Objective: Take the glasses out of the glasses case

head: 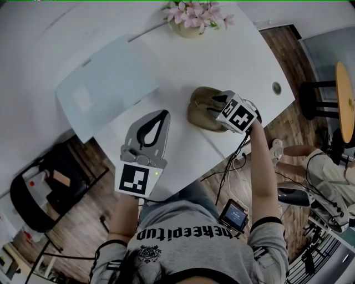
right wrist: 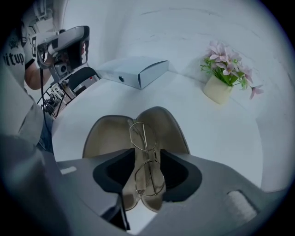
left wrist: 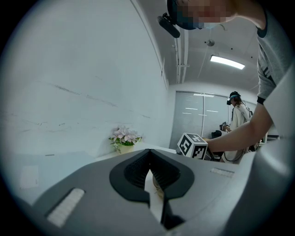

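The left tongs [head: 163, 114] sat nearest the operator, over the near edge of the white surface [head: 183, 61] and pointing level. Their jaws were closed tip to tip, with nothing between them. A little farther out and to the right, the right tongs [head: 219, 103] pointed steeply down over the glasses case [head: 199, 108]. In the right gripper view, the right tongs [right wrist: 147, 153] had their jaws spread wide. The pads stood clear on either side and gripped nothing. The glasses case [right wrist: 103, 133] lay open on the surface, both tan halves facing up. The wire-framed glasses [right wrist: 145, 159] lay folded inside it along the hinge line. One lens sat between the open jaws and the other lay beyond them. The glasses touched neither pad. Farther left on the surface, well apart from the case, lay a flat pale box [head: 105, 91]. At the far edge stood a small pot of pink flowers [head: 194, 16].
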Motion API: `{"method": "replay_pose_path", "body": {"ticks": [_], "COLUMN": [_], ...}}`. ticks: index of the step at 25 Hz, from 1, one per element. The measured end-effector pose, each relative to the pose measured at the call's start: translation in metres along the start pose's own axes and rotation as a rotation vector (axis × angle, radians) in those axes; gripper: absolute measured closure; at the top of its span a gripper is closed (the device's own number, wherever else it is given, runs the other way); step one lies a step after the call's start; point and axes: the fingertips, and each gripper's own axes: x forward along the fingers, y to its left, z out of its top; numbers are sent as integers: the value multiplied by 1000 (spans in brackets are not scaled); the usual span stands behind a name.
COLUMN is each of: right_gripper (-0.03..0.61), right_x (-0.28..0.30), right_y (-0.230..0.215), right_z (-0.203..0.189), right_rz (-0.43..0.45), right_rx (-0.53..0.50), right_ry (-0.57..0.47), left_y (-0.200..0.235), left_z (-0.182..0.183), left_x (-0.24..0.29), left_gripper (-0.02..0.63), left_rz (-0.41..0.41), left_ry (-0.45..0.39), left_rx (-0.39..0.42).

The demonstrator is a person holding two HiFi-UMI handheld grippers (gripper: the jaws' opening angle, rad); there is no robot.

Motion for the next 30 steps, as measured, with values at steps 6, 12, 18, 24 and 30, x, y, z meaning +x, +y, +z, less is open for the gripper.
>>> {"method": "replay_pose_path", "body": {"ticks": [6, 12, 18, 24, 30], "right_gripper": [424, 469, 485, 486, 488], "right_x": [6, 7, 2, -12, -35], "right_y": [1, 8, 11, 11, 17], "right_z": [0, 0, 2, 8, 20], "right_rz": [28, 59, -10, -151, -233], "right_rx": [12, 9, -64, -72, -16], "right_ry": [20, 32, -26, -126, -250], "left_y": [2, -5, -2, -2, -9], "left_z": [-2, 1, 1, 0, 3], "left_x": [0, 2, 0, -1, 2], "left_gripper": [594, 594, 594, 594, 594], "left_rz": [-1, -12, -1, -5, -20], "left_ry": [6, -4, 1, 3, -4], "left_rx": [-1, -2, -1, 9, 27]}}
